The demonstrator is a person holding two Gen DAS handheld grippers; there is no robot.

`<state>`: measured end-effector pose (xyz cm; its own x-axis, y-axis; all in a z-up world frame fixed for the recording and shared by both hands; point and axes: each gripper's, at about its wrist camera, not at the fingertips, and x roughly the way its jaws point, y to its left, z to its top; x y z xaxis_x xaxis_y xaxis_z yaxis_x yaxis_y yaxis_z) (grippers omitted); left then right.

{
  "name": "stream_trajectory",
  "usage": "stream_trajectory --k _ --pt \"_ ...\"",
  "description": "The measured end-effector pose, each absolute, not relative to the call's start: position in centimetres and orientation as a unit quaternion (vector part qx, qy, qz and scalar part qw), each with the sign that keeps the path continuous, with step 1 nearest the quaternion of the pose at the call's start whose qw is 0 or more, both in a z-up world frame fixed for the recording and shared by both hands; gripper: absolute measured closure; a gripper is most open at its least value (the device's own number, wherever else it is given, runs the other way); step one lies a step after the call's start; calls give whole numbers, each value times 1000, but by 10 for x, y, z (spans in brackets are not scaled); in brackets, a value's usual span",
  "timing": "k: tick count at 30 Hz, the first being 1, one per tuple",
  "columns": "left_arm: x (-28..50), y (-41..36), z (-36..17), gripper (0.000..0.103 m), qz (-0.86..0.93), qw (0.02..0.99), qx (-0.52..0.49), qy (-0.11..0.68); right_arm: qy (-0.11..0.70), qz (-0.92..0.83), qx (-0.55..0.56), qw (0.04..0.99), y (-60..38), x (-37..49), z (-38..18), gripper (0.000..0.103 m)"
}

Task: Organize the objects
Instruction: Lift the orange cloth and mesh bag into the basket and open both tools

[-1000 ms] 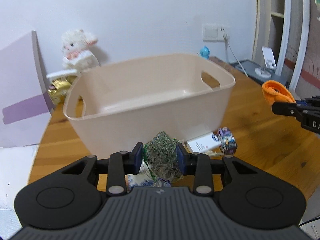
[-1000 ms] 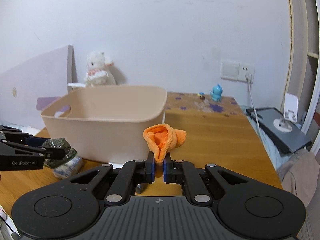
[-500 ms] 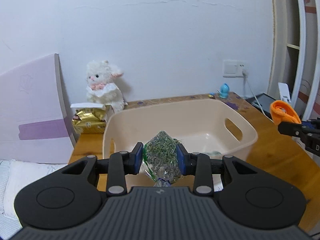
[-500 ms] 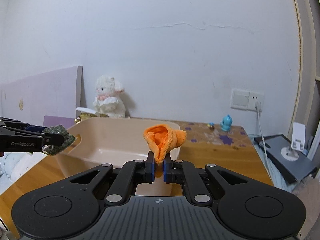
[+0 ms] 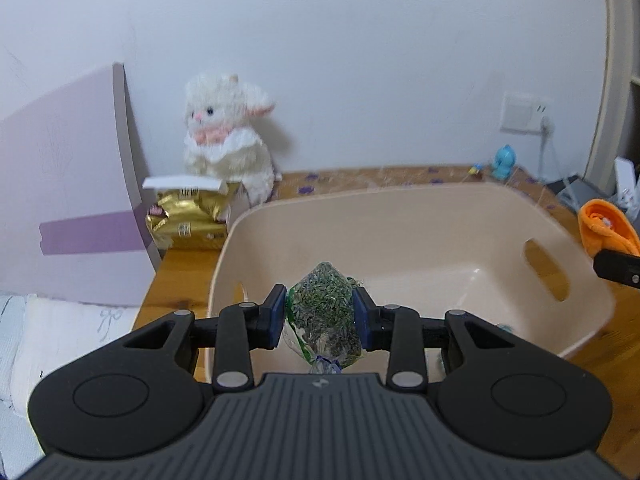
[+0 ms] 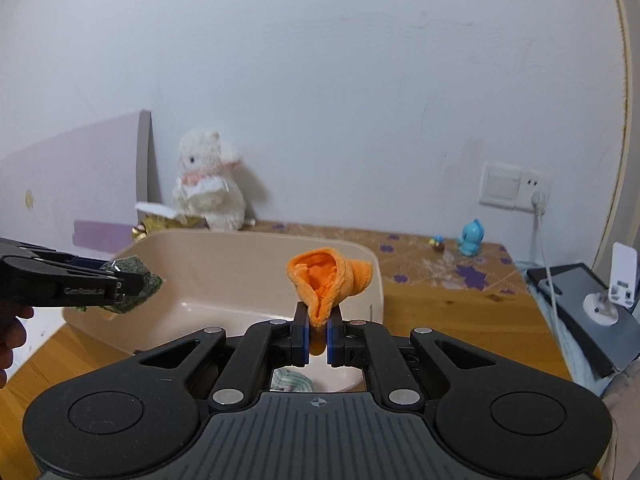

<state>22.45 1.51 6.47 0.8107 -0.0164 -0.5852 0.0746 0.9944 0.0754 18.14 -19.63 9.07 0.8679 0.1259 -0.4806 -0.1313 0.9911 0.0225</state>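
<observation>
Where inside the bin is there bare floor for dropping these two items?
The beige bin floor is bare toward its far wall and the handle-slot side. Something pale green lies at the near end, under the right gripper, so it is crowded there.

a clear bag of green dried herbs (image 5: 322, 307) and a crumpled orange cloth (image 6: 329, 278) hang above the beige basket (image 5: 420, 216).

Wooden table (image 6: 460, 300) – beige bin (image 5: 400, 216), plush rabbit (image 5: 228, 152), gold packet (image 5: 184, 224), blue figurine (image 6: 472, 238).
</observation>
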Motion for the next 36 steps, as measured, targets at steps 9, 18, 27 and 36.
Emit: stream_trajectory --k 9,18,27,36 --pt "247 6 30 64 -14 935 60 349 307 78 -14 949 -182 212 62 96" --pt "246 8 30 40 -12 934 53 354 316 76 -10 946 -185 214 56 69" --pt "211 10 59 13 3 950 47 309 273 72 5 959 -197 183 87 33" --pt "168 14 71 6 3 954 46 297 274 65 14 960 -208 146 92 24"
